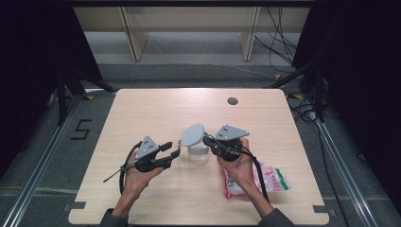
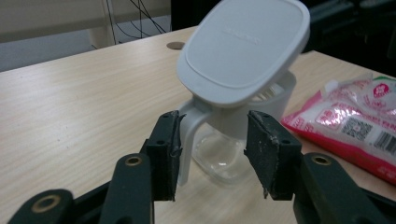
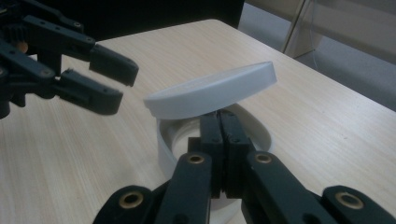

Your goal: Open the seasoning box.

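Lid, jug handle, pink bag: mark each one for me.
lid (image 2: 245, 49), left gripper view, middle of its flat top.
jug handle (image 2: 187, 140), left gripper view, upright white strip.
pink bag (image 1: 272, 179), high view, right half beside the forearm.

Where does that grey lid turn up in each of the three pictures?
High view: the grey lid sits mid-table, tilted over the clear jug.
Left gripper view: upper middle, above the jug's handle.
Right gripper view: centre, tilted above the shut tool.
Shared landmark: the jug's white rim.
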Available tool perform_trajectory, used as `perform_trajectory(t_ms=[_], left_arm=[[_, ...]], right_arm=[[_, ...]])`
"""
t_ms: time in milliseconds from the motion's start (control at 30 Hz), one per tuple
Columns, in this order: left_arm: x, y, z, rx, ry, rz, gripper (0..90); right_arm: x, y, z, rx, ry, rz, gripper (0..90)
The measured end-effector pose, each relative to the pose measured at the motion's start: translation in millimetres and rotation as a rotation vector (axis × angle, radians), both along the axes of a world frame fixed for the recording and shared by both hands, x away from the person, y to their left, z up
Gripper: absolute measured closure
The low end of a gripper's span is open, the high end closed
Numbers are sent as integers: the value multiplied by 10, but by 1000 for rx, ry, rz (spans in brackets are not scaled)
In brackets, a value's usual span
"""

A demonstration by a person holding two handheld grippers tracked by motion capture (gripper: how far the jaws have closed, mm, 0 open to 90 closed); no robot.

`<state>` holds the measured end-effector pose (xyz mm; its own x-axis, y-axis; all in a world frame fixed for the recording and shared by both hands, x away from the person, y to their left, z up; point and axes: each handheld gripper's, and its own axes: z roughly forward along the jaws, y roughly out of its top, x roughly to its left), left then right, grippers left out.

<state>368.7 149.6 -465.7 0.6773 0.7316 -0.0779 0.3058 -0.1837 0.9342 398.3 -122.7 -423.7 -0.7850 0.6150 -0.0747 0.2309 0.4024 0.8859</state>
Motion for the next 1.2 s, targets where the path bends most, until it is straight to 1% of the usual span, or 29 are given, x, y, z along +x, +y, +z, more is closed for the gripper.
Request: perform_trajectory(t_ms=[33, 67, 100, 133, 167, 233, 300, 367, 433, 467, 533, 567, 600, 633, 667, 733, 767, 800, 833, 867, 900, 933, 967, 1033, 1067, 1100, 1133, 1167, 1200], left_arm=[[-15, 5, -6, 6, 2, 1, 531], [-41, 20, -13, 22, 2, 10, 529], [-56, 28, -22, 23, 0, 13, 527], [-74, 39, -39, 19, 1, 12, 522], [-95, 55, -49, 34, -4, 1, 515], [-141, 63, -103, 30, 8, 2, 501], [-185, 76, -149, 45, 18, 11, 471], [-214, 96, -180, 53, 16, 9, 444], [-247, 111, -210, 59, 17, 18, 413], [-260, 115, -217, 61, 19, 22, 399], [-288, 130, -234, 74, 15, 30, 387], [-310, 137, -252, 70, 20, 31, 379], [-333, 132, -274, 56, 22, 39, 367], [-348, 145, -297, 71, 22, 30, 361], [-364, 146, -327, 74, 23, 29, 357], [-398, 152, -370, 88, 28, 24, 351], [-404, 164, -388, 96, 28, 21, 350], [-414, 170, -396, 90, 33, 25, 350], [-424, 189, -398, 86, 40, 26, 349], [-429, 200, -397, 75, 43, 26, 348], [-439, 203, -387, 79, 41, 26, 346], [-440, 207, -384, 71, 36, 23, 346], [-453, 214, -375, 74, 34, 27, 346], [-468, 221, -377, 74, 28, 29, 345], [-474, 221, -385, 74, 25, 39, 345], [-476, 232, -385, 77, 30, 25, 343], [-483, 234, -385, 78, 31, 32, 343], [-476, 252, -383, 94, 23, 20, 343], [-483, 249, -388, 83, 33, 28, 339]], right_arm=[[-1, 8, 10, 1, 2, 0, 900], [6, 21, 9, 5, -14, 4, 900], [3, 33, 23, -1, 4, 17, 900], [5, 47, 24, 3, -16, 14, 900], [3, 67, 31, 5, -28, 15, 900], [-9, 98, 53, 0, -9, 27, 900], [-5, 126, 68, 0, -50, 29, 900], [-10, 144, 85, -2, -39, 34, 900], [-14, 171, 87, 9, -29, 23, 900], [-8, 185, 91, 5, -31, 38, 900], [-5, 201, 103, 1, -42, 42, 900], [-9, 213, 105, 7, -46, 41, 900], [-20, 230, 111, 9, -33, 36, 900], [-19, 246, 113, 13, -44, 33, 900], [-10, 260, 120, 8, -58, 50, 900], [-21, 299, 130, 11, -55, 56, 900], [-20, 333, 134, 2, -79, 67, 900], [-20, 333, 134, 2, -79, 67, 900], [-44, 341, 136, 10, -36, 63, 900], [-47, 355, 132, 19, -47, 64, 900], [-51, 353, 136, 16, -50, 76, 900], [-61, 350, 136, 14, -48, 80, 900], [-65, 332, 143, 14, -58, 82, 900], [-97, 258, 165, 28, -33, 78, 888], [-109, 219, 165, 39, -43, 78, 879], [-178, 97, 160, 41, -35, 74, 857], [-178, 97, 160, 41, -35, 74, 857], [-213, 63, 158, 40, -11, 60, 852], [-290, -108, 118, 13, -16, 60, 833]])
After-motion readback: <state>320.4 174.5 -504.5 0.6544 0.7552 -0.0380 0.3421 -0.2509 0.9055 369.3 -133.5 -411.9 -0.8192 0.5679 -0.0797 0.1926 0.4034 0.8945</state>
